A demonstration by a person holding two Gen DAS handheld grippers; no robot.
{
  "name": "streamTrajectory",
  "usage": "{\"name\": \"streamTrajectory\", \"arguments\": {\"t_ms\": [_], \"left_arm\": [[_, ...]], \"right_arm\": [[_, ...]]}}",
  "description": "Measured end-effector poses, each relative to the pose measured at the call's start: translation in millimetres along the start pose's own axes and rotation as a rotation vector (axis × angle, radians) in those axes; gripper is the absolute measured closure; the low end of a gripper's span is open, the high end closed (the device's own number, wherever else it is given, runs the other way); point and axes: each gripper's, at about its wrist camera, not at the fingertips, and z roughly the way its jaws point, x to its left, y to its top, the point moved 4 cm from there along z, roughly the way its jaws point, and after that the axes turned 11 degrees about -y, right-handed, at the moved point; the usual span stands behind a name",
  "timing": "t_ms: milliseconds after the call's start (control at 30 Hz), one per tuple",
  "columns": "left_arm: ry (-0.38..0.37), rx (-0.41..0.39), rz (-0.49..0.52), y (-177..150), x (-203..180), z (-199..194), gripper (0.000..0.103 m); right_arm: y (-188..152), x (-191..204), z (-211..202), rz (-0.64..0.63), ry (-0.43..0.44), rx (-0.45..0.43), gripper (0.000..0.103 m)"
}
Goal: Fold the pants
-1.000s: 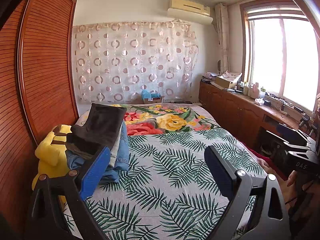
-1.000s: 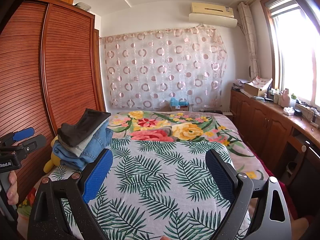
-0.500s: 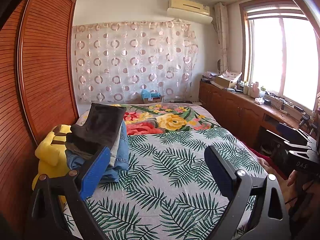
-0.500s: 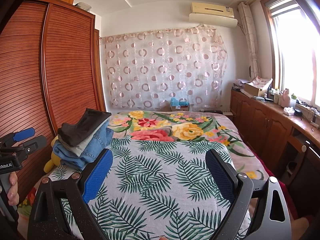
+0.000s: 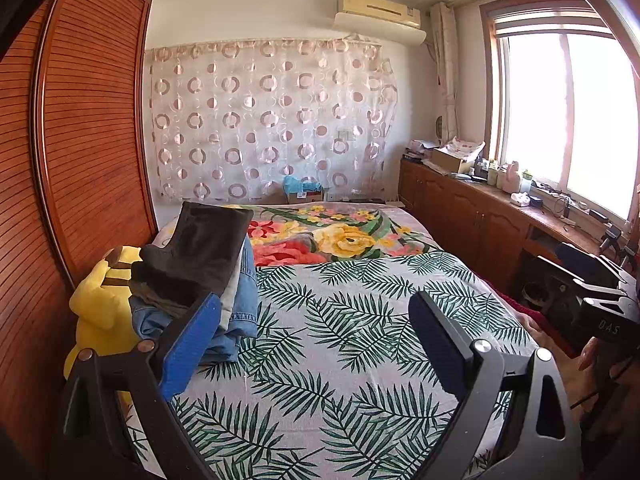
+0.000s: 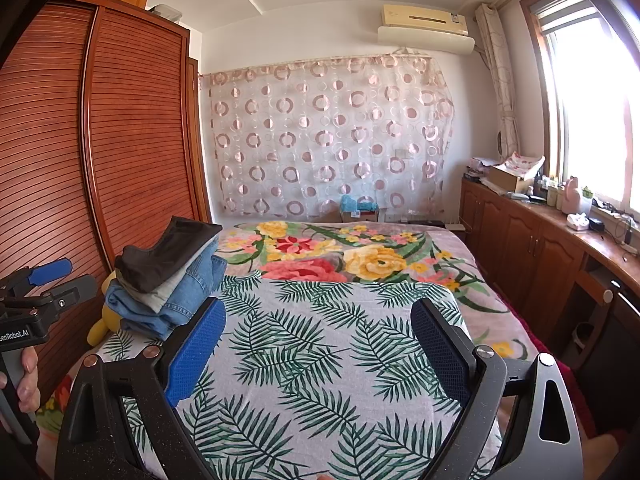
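A stack of folded pants (image 5: 208, 272) (image 6: 172, 280) lies on the left side of the bed, dark brown pair on top, a pale pair under it, blue jeans at the bottom. My left gripper (image 5: 316, 312) hovers open above the leaf-print bedspread (image 5: 340, 340), its left blue pad just right of the stack and empty. My right gripper (image 6: 316, 320) is also open with nothing between its fingers, held over the bedspread (image 6: 320, 340) to the right of the stack. Each gripper shows at the edge of the other's view, held by a hand.
A yellow plush toy (image 5: 104, 304) sits between the stack and the wooden wardrobe (image 5: 80, 140) on the left. A wooden cabinet counter (image 6: 540, 240) with boxes and bottles runs under the window on the right. A floral blanket (image 6: 340, 256) covers the far half of the bed.
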Motion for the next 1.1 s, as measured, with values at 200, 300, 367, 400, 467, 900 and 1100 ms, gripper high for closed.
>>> {"name": "streamTrajectory", "arguments": {"t_ms": [200,300,367,400,467,900,1100], "left_arm": [[0.000,-0.001,0.000,-0.1,0.2,-0.1,0.008],[-0.001,-0.001,0.001,0.6,-0.1,-0.2,0.008],[-0.001,-0.001,0.001,0.7,-0.2,-0.2,0.008],[-0.001,-0.002,0.001,0.5,-0.2,0.4,0.008],[-0.002,-0.003,0.001,0.5,0.1,1.0,0.008],[-0.001,-0.002,0.002,0.3,-0.1,0.8,0.008],[0.001,-0.001,0.003,-0.6,0.1,1.4,0.008]], "right_arm": [[-1.3,-0.7,0.6,0.002,0.001,0.002,0.009],[-0.7,-0.7,0.8,0.001,0.000,0.001,0.009],[-1.4,-1.2,0.7,0.001,0.001,0.001,0.009],[-1.4,-1.3,0.7,0.001,0.001,0.001,0.009],[-1.4,-1.4,0.7,0.001,0.000,0.000,0.009],[-1.2,-1.7,1.0,0.004,0.002,-0.002,0.009],[-1.6,-2.0,0.8,0.004,0.004,-0.003,0.009]]}}
